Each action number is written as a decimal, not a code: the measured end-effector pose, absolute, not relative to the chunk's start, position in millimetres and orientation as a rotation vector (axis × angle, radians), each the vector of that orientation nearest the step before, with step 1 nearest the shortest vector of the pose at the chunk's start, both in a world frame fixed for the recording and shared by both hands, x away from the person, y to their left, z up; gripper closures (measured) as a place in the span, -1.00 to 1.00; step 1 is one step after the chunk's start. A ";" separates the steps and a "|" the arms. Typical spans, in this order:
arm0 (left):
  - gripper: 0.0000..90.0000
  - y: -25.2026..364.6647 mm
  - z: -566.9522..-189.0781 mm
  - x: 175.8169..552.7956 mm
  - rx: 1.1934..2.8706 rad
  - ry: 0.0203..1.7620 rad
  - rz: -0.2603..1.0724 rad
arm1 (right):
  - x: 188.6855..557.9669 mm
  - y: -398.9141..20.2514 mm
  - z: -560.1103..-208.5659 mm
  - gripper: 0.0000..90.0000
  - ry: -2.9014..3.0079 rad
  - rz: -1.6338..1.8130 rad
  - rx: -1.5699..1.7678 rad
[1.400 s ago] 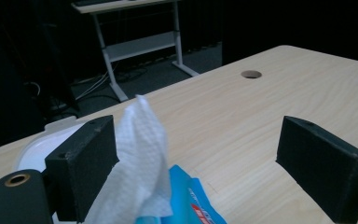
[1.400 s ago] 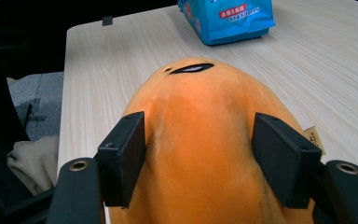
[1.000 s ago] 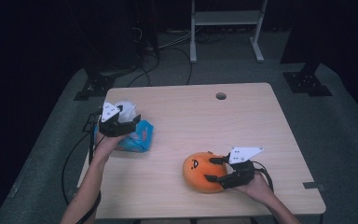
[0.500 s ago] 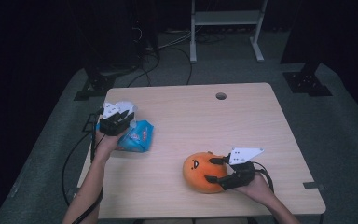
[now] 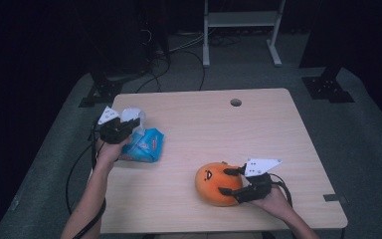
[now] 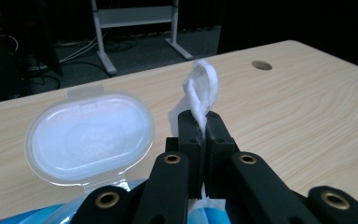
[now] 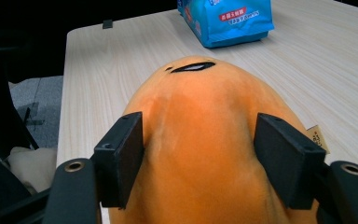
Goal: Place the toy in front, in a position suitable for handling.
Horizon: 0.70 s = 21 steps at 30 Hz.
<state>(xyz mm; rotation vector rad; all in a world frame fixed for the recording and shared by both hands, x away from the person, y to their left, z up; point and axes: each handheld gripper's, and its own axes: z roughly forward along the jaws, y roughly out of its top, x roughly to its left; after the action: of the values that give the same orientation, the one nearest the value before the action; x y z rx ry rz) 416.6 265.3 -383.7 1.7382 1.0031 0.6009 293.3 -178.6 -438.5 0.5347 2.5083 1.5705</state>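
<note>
Closing since before, left tool (image 6: 200, 140) pinches upright wipe (image 6: 201, 88), tip pointing up.

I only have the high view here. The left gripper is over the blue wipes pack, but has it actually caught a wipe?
Observer: Yes. In the left gripper view the left gripper has just closed and pinches a white wipe, which sticks up above the jaw tips.
Operator: Is the pack's lid out of the way?
Observer: The translucent oval flip lid is swung fully open beside the jaws.
Operator: And the right side?
Observer: The right gripper presses both pads into the sides of the orange plush toy, denting it slightly.
</note>
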 end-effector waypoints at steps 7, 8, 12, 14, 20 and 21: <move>0.95 269.0 -375.9 410.0 1.713 0.989 0.596 | 293.7 -176.4 -439.0 -0.27 2.512 1.538 0.544; 0.95 269.7 -375.1 409.2 1.706 0.989 0.594 | 293.7 -175.8 -439.1 -0.26 2.510 1.533 0.539; 0.95 273.8 -372.4 406.2 1.680 0.985 0.574 | 293.5 -174.3 -439.5 -0.27 2.515 1.522 0.537; 0.95 275.0 -371.8 405.4 1.670 0.983 0.569 | 293.8 -174.2 -439.5 -0.26 2.515 1.523 0.537; 0.95 274.4 -367.6 401.1 1.665 0.955 0.579 | 294.6 -173.2 -440.5 -0.27 2.515 1.521 0.543; 0.95 274.4 -367.6 401.1 1.665 0.955 0.579 | 294.6 -173.2 -440.5 -0.27 2.515 1.521 0.543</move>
<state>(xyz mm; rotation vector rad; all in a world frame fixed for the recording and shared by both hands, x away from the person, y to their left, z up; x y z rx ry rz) 401.1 274.4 -367.6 1.6648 0.9553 0.5792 294.6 -173.2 -440.5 0.5430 2.5151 1.5206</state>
